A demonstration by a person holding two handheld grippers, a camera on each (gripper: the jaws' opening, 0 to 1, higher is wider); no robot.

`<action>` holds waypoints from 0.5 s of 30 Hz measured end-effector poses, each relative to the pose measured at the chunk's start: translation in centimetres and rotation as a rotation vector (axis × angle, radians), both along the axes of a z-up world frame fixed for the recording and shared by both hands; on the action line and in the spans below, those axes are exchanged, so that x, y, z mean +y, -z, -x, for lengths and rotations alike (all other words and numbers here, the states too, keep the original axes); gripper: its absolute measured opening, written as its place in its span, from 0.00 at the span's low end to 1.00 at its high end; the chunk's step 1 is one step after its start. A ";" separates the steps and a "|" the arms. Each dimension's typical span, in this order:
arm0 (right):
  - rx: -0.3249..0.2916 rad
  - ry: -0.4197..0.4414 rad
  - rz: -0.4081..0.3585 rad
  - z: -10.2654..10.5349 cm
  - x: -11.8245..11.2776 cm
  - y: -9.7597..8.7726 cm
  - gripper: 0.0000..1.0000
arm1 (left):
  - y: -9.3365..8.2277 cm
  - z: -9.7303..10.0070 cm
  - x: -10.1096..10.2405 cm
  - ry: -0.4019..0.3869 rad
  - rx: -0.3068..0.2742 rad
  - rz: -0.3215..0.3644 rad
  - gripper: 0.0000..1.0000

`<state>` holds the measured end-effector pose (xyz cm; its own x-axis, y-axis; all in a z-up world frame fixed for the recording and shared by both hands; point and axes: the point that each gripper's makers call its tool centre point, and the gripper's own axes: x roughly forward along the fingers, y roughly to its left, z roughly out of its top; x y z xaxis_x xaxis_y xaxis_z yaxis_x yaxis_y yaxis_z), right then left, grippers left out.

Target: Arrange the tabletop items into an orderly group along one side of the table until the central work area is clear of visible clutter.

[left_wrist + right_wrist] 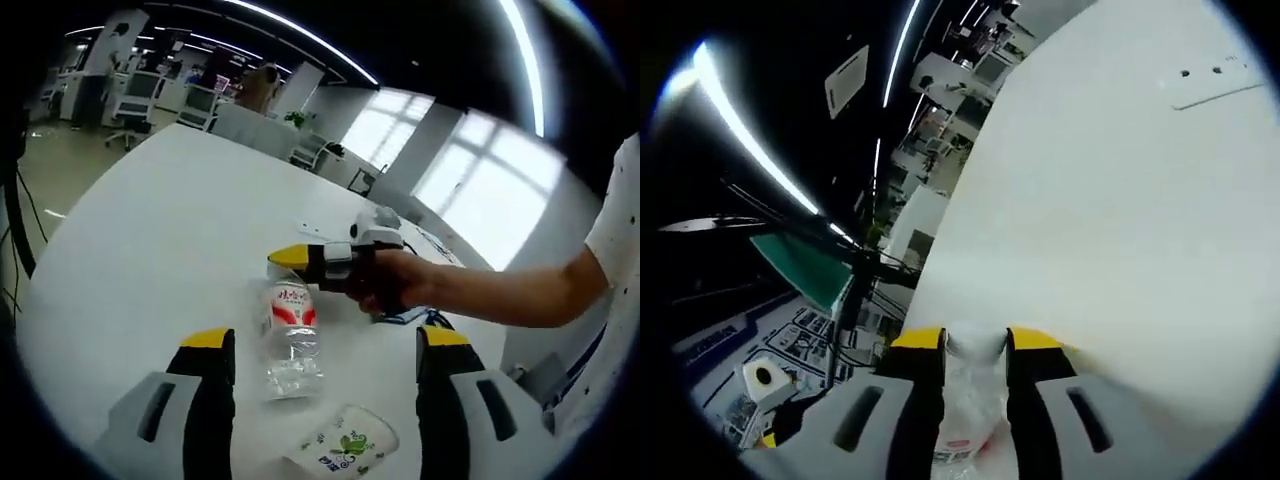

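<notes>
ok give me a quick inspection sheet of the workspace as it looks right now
surface: white table, mostly bare.
job's things: clear water bottle with red-and-white label, upright; white packet with green print lying near the table's edge.
clutter: small flat white plate on the table, far off.
grippers: right gripper shut on the bottle's neck, held in a hand; left gripper open, jaws apart either side of the bottle.
cables: dark cables hanging beside the table.
surroundings: open office with desks, chairs, windows, ceiling strip lights.

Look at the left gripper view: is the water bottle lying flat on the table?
No. The water bottle stands upright on the white table, its neck clamped by the right gripper.
</notes>
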<state>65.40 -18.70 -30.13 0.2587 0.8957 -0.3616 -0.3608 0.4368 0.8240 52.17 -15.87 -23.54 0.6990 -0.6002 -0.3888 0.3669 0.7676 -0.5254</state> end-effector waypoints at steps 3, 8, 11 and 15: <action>-0.036 -0.017 -0.006 0.1 0.1 -0.7 0.21 | 0.1 -0.1 0.0 0.010 0.000 -0.001 0.75; -0.102 -0.059 -0.003 0.4 0.3 -1.9 0.21 | 0.4 -0.3 0.0 0.030 0.003 -0.006 0.74; -0.155 -0.090 -0.011 0.7 0.5 -2.7 0.21 | 0.7 -0.6 -0.2 0.046 0.005 -0.010 0.74; -0.195 -0.114 -0.013 1.2 0.7 -3.6 0.21 | 1.0 -1.1 -0.3 0.069 0.006 -0.017 0.74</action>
<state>64.19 -18.04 -26.57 0.2197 0.9275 -0.3024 -0.5602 0.3737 0.7393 53.22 -16.19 -24.59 0.6539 -0.6400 -0.4036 0.4162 0.7496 -0.5146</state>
